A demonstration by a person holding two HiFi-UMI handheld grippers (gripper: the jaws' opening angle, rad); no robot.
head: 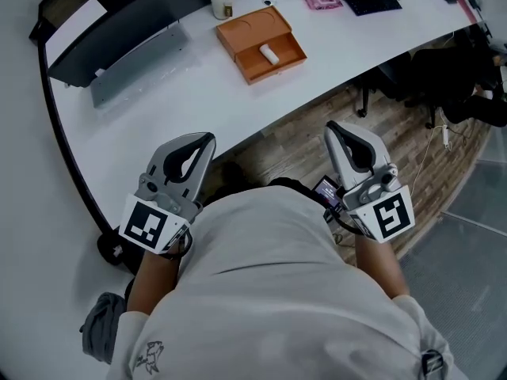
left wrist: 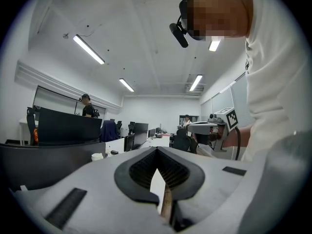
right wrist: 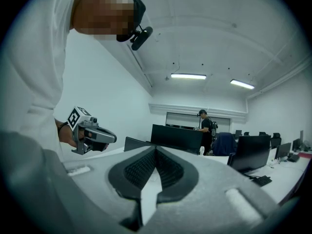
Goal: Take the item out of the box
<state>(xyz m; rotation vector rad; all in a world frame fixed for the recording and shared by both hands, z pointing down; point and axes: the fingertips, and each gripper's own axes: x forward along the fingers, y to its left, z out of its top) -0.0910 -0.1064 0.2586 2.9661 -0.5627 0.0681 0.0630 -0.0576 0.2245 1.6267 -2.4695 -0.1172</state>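
approach only: left gripper and right gripper closed, empty, well short of the orange box; next, reach and open over what seems a small white item.

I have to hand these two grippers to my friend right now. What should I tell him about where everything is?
Left gripper: jaws shut, empty, held close to the body.
Right gripper: jaws shut, empty, also close to the body, off the desk's edge.
Box: orange, open, on the white desk, well ahead of both grippers.
Item: small and white, lying inside the box.
Done: the box is open; nothing is taken out yet.
Left: reach to the box, open the jaws, grip the item and lift it out.
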